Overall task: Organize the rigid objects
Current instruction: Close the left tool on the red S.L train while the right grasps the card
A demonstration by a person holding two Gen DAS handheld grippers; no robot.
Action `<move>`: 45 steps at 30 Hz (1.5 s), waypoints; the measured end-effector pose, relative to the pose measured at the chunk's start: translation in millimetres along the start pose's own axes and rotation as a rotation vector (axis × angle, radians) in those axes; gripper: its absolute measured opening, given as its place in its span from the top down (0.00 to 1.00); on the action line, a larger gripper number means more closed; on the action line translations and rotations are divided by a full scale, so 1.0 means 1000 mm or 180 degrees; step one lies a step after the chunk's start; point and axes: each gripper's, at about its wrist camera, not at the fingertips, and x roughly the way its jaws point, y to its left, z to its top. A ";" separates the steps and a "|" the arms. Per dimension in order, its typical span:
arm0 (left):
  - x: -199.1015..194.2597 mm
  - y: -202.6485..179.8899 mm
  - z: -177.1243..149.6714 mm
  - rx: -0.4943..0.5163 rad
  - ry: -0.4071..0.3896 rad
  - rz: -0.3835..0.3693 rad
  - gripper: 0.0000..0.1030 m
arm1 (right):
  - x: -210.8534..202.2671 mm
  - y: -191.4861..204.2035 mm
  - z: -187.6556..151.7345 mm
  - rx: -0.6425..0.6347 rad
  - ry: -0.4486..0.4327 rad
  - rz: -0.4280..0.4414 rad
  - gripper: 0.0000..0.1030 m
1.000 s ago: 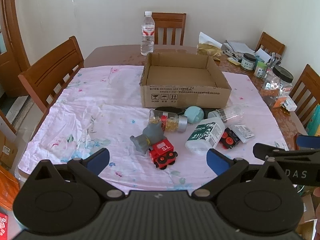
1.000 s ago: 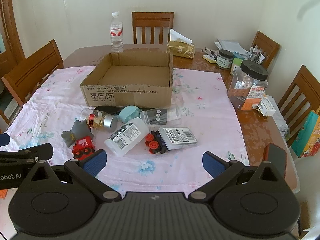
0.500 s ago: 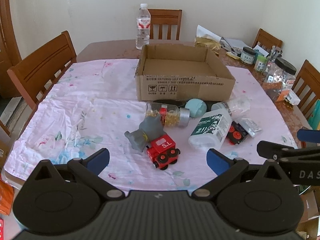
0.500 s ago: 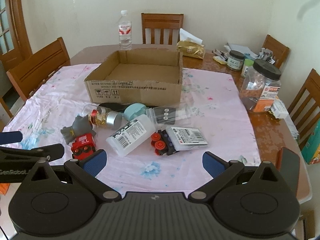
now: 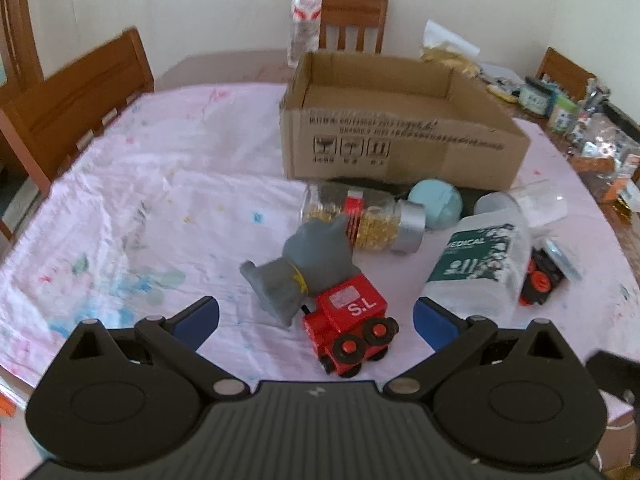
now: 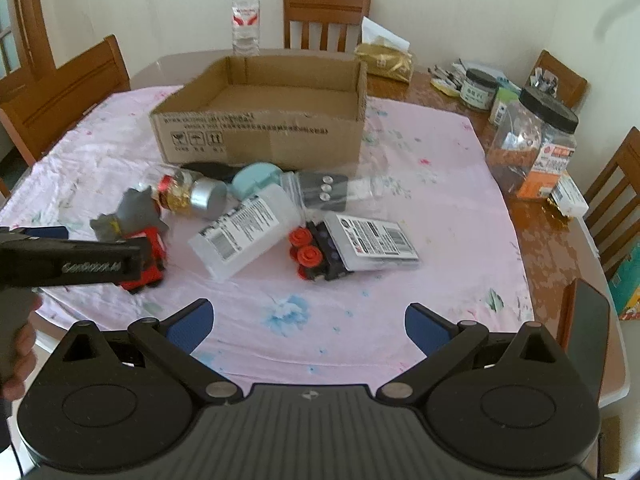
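An open cardboard box (image 5: 400,132) (image 6: 260,120) stands on the pink cloth. In front of it lie a red toy train (image 5: 348,332) (image 6: 148,252), a grey elephant toy (image 5: 304,268) (image 6: 128,216), a capsule jar (image 5: 360,220), a teal round thing (image 5: 436,206), a white medical bottle (image 5: 480,268) (image 6: 248,236), a clear jar (image 6: 332,192), and a black block with red knobs (image 6: 316,256) beside a flat pack (image 6: 376,244). My left gripper (image 5: 316,324) is open, low over the cloth, with the train just ahead between its fingers. My right gripper (image 6: 308,326) is open near the front edge, holding nothing.
A water bottle (image 6: 246,16) and wooden chairs (image 5: 80,96) stand behind and to the left. A large black-lidded jar (image 6: 536,144), small jars and clutter fill the bare table at right. A dark flat object (image 6: 588,328) lies at the right edge. A hand (image 6: 16,356) holds the left gripper.
The left gripper has moved forward and down, close to the red train and elephant. The right gripper has edged forward a little. Both stay open.
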 end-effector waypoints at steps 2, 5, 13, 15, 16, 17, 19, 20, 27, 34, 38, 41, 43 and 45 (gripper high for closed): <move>0.009 -0.002 -0.001 -0.0037 0.0038 -0.0018 0.00 | 0.003 -0.004 -0.001 0.0011 0.0039 -0.0018 0.00; 0.018 -0.003 -0.003 -0.0086 0.0063 0.0025 0.00 | 0.009 -0.007 -0.002 0.0014 0.0099 -0.0045 0.00; 0.024 0.009 -0.014 -0.0093 0.0171 0.0124 0.00 | 0.019 -0.010 -0.001 -0.0018 0.0154 -0.0005 0.00; 0.025 0.013 -0.020 -0.0032 0.0256 0.0237 0.00 | 0.019 -0.012 -0.001 -0.0040 0.0140 0.0017 0.00; 0.023 0.016 -0.023 -0.0046 0.0220 0.0230 0.00 | 0.019 -0.013 -0.001 -0.0048 0.0136 0.0032 0.00; 0.022 0.020 -0.026 -0.0064 0.0216 0.0244 0.00 | 0.020 -0.014 0.000 -0.0057 0.0132 0.0047 0.00; 0.020 0.024 -0.028 -0.0071 0.0224 0.0208 0.00 | 0.021 -0.016 0.000 -0.0093 0.0126 0.0053 0.00; 0.020 0.025 -0.028 -0.0021 0.0213 0.0183 0.00 | 0.022 -0.017 0.001 -0.0111 0.0135 0.0039 0.00; 0.029 0.031 -0.017 0.0198 0.0306 -0.0012 0.00 | 0.044 -0.040 0.010 -0.0050 0.0254 -0.0069 0.00; 0.029 0.029 -0.018 0.0226 0.0282 -0.0026 0.00 | 0.056 -0.066 0.031 0.0296 0.0200 -0.0076 0.00; 0.031 0.027 -0.016 0.0267 0.0278 -0.0061 0.00 | 0.075 -0.068 0.044 0.0169 0.0218 0.0038 0.00; 0.030 0.024 -0.016 0.0242 0.0286 -0.0050 0.00 | 0.092 -0.070 0.050 0.0046 0.0296 0.0148 0.00; 0.029 0.019 -0.017 0.0262 0.0281 -0.0060 0.00 | 0.102 -0.076 0.053 -0.0004 0.0355 0.0235 0.00; 0.028 0.013 -0.016 0.0268 0.0301 -0.0075 0.00 | 0.107 -0.083 0.054 -0.0041 0.0393 0.0285 0.00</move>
